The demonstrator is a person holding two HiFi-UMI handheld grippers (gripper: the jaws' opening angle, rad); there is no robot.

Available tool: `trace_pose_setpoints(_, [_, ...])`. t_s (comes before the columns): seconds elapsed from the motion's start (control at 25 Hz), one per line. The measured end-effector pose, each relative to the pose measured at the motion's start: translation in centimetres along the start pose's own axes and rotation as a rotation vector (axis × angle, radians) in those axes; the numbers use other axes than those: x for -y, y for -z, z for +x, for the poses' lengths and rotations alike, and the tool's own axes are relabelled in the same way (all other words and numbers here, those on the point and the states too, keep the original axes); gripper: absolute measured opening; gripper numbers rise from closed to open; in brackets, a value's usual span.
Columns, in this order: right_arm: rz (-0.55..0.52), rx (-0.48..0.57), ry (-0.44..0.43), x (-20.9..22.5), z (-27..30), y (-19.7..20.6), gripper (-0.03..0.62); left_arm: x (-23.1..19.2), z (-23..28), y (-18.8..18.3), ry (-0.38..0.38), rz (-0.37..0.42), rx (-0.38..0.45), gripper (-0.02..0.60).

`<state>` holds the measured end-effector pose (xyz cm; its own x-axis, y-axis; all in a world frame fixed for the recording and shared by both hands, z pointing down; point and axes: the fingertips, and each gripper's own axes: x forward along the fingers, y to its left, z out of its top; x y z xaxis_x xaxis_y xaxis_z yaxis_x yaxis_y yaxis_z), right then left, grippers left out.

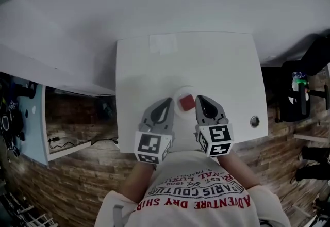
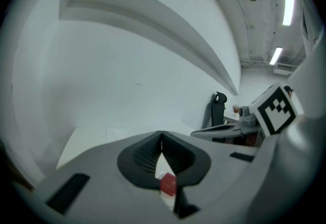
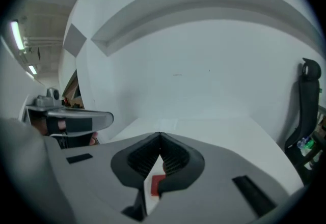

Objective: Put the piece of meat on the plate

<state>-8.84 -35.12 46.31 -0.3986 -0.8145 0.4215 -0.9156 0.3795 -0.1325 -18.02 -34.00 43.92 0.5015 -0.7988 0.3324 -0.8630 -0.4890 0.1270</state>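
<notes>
The red piece of meat [image 1: 186, 102] lies on a small round white plate [image 1: 184, 89] near the front of the white table [image 1: 149, 76]. My left gripper [image 1: 168, 101] hangs just left of the plate and my right gripper [image 1: 198, 99] just right of it, both raised above the tabletop. In the left gripper view the left gripper [image 2: 161, 135] is shut with nothing between its tips, and the meat [image 2: 168, 185] shows below through the gap behind them. The right gripper [image 3: 160, 135] is shut and empty too, with the meat [image 3: 157, 185] visible beneath it.
A small round silver object [image 1: 254, 121] sits near the table's right front corner. A pale sheet [image 1: 163, 43] lies at the table's far edge. A black chair [image 1: 295, 98] stands to the right on the brick-patterned floor. A white wall rises behind the table.
</notes>
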Motion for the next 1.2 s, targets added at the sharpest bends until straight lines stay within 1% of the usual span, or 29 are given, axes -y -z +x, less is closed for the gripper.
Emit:
trace_pose_setpoints(0.08, [-0.005, 0.085, -0.001, -0.1, -1.1, -2.6, 0.012, 0.4, -0.4, -1.8, 0.004, 0.016, 0.048, 0.008])
trace_pose_setpoints(0.16, [-0.031, 0.144, 0.001, -0.2, -2.2, -4.6, 0.012, 0.7, -1.0, -3.5, 0.009, 0.032, 0.092, 0.008])
trace_pose_setpoints(0.32, [-0.085, 0.230, -0.027, -1.0, -4.1, -7.5, 0.012, 1.0, -2.4, -6.8, -0.011, 0.086, 0.170, 0.008])
trace_pose_setpoints(0.44, [-0.133, 0.271, -0.041, -1.6, -5.0, -8.7, 0.012, 1.0, -3.3, -8.6, -0.034, 0.120, 0.214, 0.008])
trace_pose_setpoints(0.64, [-0.146, 0.285, -0.050, -1.7, -5.2, -9.7, 0.012, 1.3, -3.6, -10.0, -0.039, 0.138, 0.253, 0.008])
trace_pose_setpoints(0.8, [-0.160, 0.277, -0.065, -2.1, -5.6, -9.7, 0.012, 1.9, -3.7, -9.8, -0.017, 0.129, 0.246, 0.008])
trace_pose_setpoints(1.04, [-0.167, 0.258, -0.090, -2.5, -5.4, -9.5, 0.012, 2.1, -3.7, -10.0, -0.012, 0.140, 0.250, 0.008])
trace_pose_setpoints(1.2, [-0.177, 0.258, -0.083, -2.3, -5.5, -9.3, 0.012, 2.5, -3.5, -9.8, -0.006, 0.143, 0.246, 0.008])
